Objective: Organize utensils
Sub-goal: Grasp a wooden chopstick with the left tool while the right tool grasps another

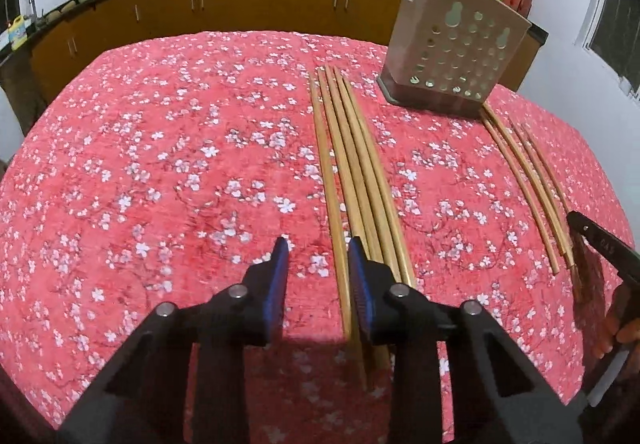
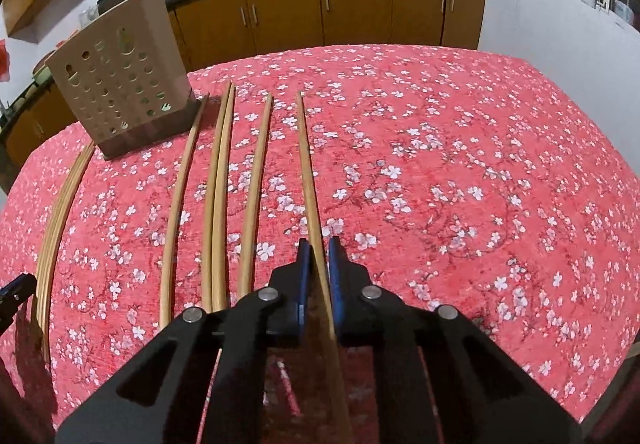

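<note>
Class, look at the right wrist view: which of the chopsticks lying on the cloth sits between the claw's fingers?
The rightmost chopstick: it alone runs between the right claw fingers; the other chopsticks lie to its left.

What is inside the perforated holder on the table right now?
The perforated holder shows only light patches through its holes; no chopsticks stick out above it. Its interior is otherwise hidden. Loose chopsticks lie on the tablecloth.

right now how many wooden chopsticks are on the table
10 wooden chopsticks: five bunched at the left tool; five spread beside the beige perforated holder, one between the right tool's fingers. Overlaps may hide more.
</note>
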`<state>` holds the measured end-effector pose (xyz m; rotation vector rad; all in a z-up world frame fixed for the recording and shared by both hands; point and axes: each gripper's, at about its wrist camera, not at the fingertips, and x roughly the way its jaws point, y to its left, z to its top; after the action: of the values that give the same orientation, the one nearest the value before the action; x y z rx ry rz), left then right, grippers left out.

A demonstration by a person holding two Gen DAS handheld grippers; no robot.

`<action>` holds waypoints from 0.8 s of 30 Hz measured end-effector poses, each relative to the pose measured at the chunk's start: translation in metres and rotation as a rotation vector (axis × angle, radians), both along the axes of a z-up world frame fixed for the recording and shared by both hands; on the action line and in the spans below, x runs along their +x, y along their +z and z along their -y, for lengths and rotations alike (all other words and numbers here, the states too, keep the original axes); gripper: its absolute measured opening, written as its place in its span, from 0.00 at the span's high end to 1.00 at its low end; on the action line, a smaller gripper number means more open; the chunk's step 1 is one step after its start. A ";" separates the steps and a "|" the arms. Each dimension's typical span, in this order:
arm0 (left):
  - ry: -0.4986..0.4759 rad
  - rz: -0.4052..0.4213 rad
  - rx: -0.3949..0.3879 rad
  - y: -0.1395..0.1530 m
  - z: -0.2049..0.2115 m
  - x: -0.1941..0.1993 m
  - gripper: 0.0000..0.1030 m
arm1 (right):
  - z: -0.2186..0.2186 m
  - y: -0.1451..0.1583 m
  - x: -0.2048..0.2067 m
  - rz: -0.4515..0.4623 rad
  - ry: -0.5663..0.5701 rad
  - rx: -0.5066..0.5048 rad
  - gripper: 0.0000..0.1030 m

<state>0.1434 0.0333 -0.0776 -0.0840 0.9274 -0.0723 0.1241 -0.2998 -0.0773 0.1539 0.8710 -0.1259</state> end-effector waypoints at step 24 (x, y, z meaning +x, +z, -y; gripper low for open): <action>0.013 0.027 0.059 -0.005 -0.008 0.077 0.92 | 0.010 -0.008 0.033 0.020 0.004 0.028 0.92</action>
<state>0.2208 0.0416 -0.0831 -0.0344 0.9018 -0.0335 0.1572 -0.3097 -0.0854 0.1799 0.8532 -0.1085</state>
